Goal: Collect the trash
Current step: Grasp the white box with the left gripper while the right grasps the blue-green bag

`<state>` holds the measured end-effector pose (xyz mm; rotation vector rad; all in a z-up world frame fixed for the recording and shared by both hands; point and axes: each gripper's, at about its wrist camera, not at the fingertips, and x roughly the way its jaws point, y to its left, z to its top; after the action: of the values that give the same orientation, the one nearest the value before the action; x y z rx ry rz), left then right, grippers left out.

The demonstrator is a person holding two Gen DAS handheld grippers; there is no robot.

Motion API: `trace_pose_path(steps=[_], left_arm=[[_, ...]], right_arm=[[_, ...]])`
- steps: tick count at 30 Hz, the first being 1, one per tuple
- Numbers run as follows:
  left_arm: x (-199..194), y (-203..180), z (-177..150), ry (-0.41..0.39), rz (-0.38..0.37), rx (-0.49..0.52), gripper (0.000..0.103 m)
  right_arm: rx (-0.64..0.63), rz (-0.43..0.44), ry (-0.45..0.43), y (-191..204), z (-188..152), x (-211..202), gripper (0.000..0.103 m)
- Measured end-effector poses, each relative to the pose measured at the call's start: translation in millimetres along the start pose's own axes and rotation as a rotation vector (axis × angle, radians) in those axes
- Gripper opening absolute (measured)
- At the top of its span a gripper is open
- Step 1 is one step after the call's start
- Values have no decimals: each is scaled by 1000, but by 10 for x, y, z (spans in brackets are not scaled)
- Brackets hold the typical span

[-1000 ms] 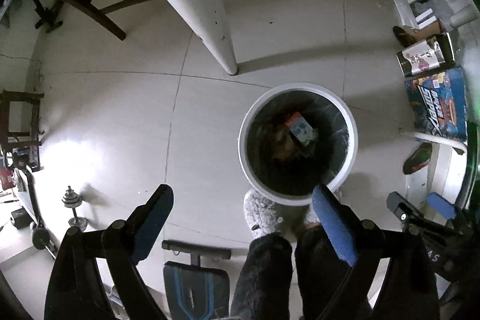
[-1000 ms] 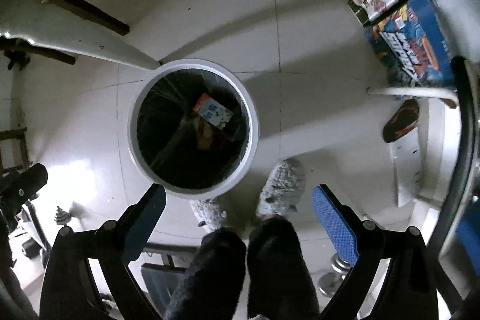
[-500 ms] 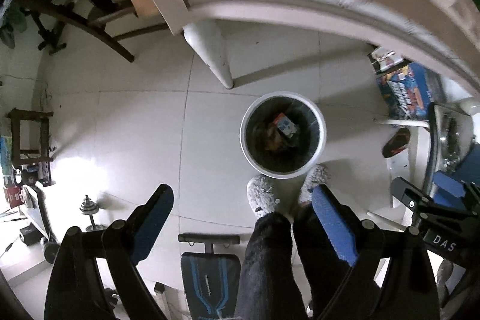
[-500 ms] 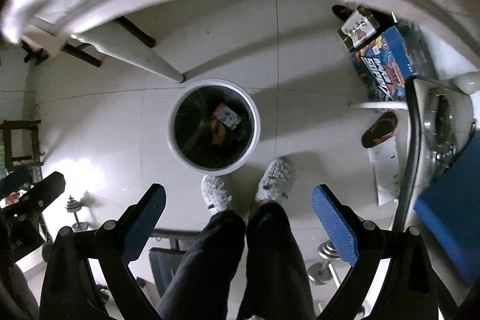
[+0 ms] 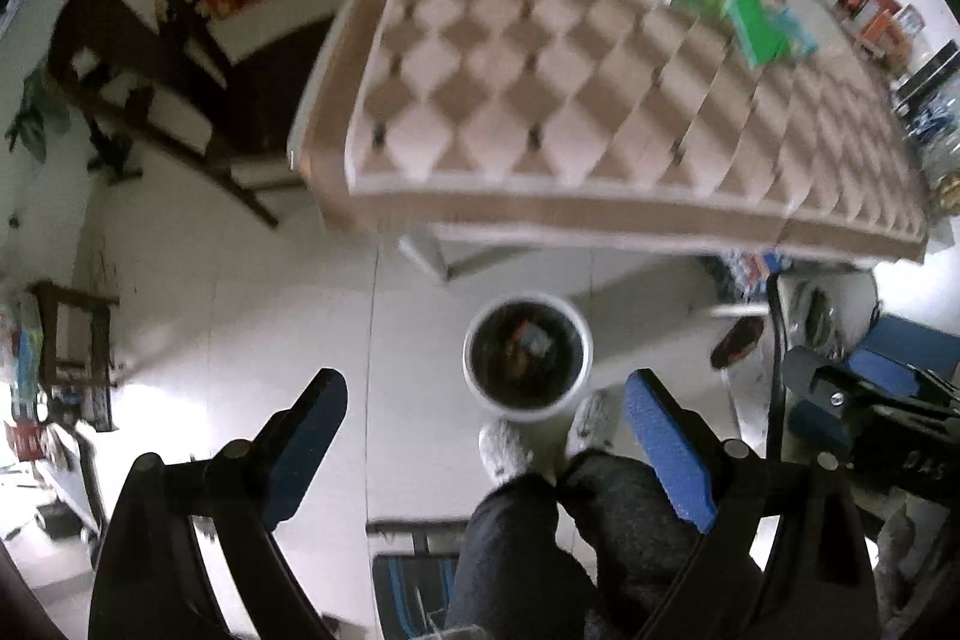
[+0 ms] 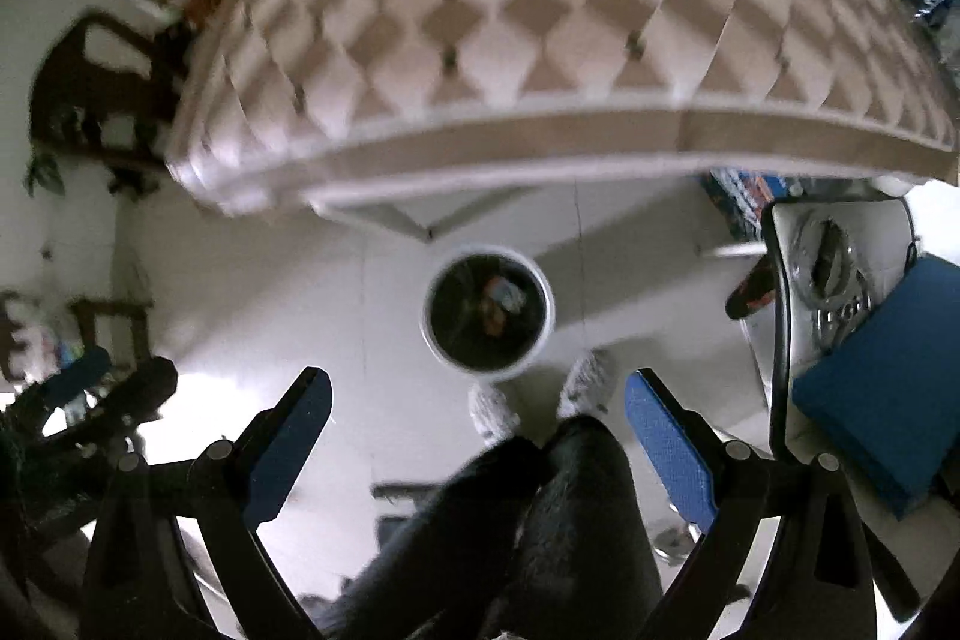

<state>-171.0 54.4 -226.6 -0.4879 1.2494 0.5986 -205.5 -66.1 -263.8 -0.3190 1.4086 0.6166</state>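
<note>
Both grippers, left (image 5: 483,403) and right (image 6: 477,400), spread empty; checkered table (image 5: 600,112) overhangs far; bin (image 5: 528,403) below holds wrappers (image 5: 531,340).

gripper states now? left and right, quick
Left gripper: open, jaws spread wide, holding nothing.
Right gripper: open, jaws spread wide, holding nothing.

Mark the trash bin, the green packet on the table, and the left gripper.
trash bin (image 5: 585,340): left wrist view, on its white rim.
green packet (image 5: 759,25): left wrist view, on its middle.
left gripper (image 5: 486,451): left wrist view, midway between its fingertips.
</note>
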Motion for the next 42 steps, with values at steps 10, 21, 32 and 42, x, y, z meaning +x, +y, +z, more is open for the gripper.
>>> trace_pose_path(steps=[10,21,32,42], left_arm=[[-22,-597,1260,-79,2,15,95],[742,-1644,3283,68,-88,-68,94],[1692,-2437,4028,286,-13,60,94],[1602,-2095,3950,200,94,39,82]], right_arm=[[160,-8,-160,-680,1162,-776,99],[454,33,-79,-2180,3201,-213,99],[757,136,4,-2879,3935,377,99],[801,165,42,-2579,4081,677,99]])
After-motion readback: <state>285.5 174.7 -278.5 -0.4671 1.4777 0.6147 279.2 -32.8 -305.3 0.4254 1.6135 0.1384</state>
